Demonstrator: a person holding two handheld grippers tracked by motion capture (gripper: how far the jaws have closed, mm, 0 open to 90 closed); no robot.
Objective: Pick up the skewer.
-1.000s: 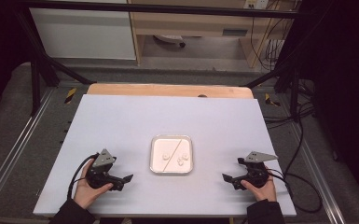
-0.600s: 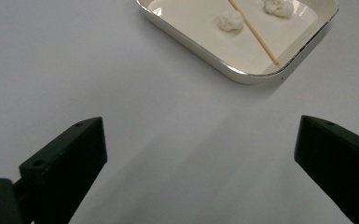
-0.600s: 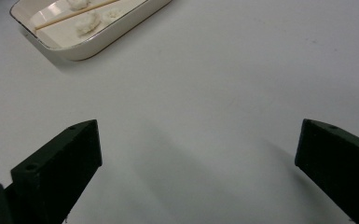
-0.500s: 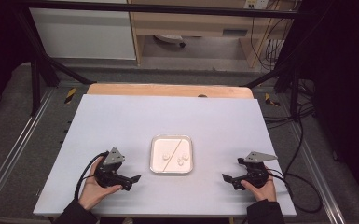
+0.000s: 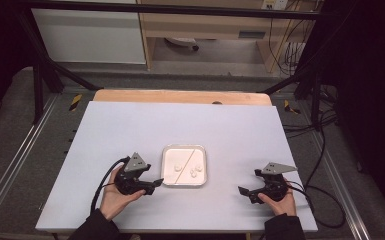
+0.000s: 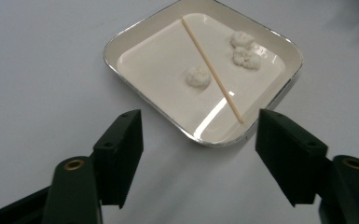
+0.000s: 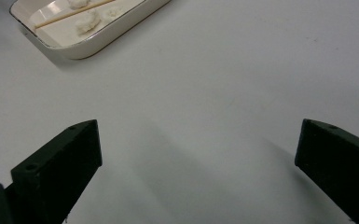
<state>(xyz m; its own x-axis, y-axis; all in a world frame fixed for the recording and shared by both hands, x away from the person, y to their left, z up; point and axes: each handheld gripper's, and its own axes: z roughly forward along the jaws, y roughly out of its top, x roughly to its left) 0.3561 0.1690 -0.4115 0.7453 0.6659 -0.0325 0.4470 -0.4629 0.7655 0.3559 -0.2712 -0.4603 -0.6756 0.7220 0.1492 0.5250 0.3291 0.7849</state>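
Observation:
A small white square tray [image 5: 166, 178] [image 6: 121, 39] [image 7: 88, 46] lies at the middle of the white table. In it are a thin wooden skewer [image 6: 211, 69] [image 5: 186, 163] [image 7: 70, 15] laid slantwise and three white popcorn-like lumps [image 6: 198, 76] [image 5: 177, 167] [image 7: 86, 21]. My left gripper [image 5: 152, 186] [image 6: 198, 144] hovers just left of the tray's near corner; its jaws have just been closing, with nothing between them. My right gripper [image 5: 243, 192] [image 7: 198, 163] rests well right of the tray, jaws wide apart over bare table.
The white tabletop [image 5: 130, 125] ends in a wooden strip [image 5: 180, 96] at the far edge. Cables [image 5: 325, 195] trail off the right side. Metal frame rails [image 5: 10, 165] run along both sides of the table.
My left gripper has moved right and slightly up, toward the tray, and its jaws have narrowed. The right gripper has stayed put.

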